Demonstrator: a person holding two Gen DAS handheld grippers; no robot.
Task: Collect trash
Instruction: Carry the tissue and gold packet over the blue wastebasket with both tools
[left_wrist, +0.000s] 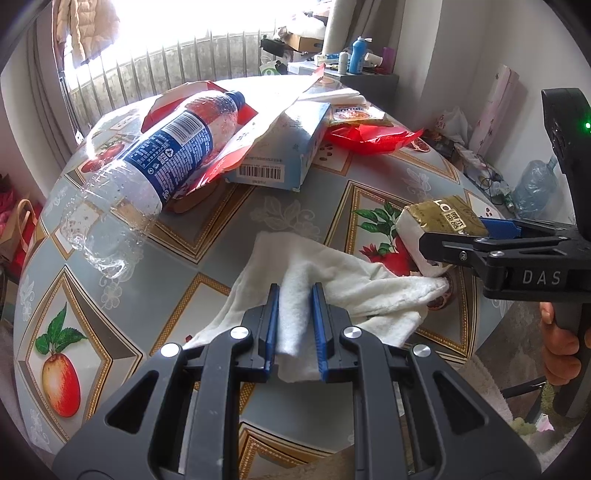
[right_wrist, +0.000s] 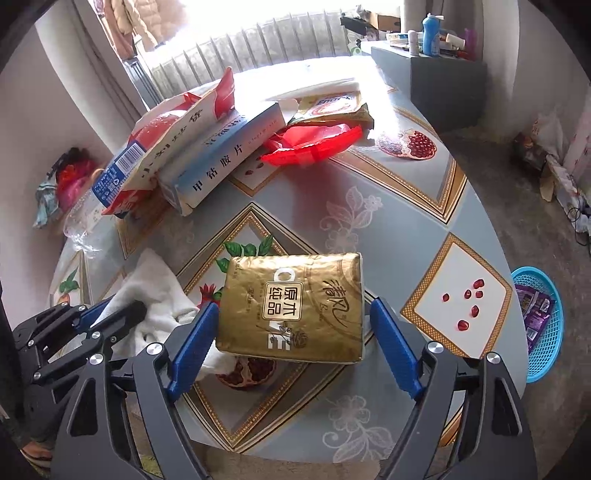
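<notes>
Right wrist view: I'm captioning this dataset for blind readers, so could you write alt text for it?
An open right gripper straddles a gold tissue pack lying on a fruit-patterned tablecloth, pads not touching it. At left, the left gripper is shut on a white cloth. Behind lie boxes, a red wrapper and a clear bottle; a blue basket sits on the floor at right.

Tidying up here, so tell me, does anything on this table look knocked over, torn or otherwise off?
Yes. A clear plastic bottle lies on its side, leaning on a torn red carton beside a blue box. A crumpled red wrapper sits behind. Nothing looks spilled.
</notes>
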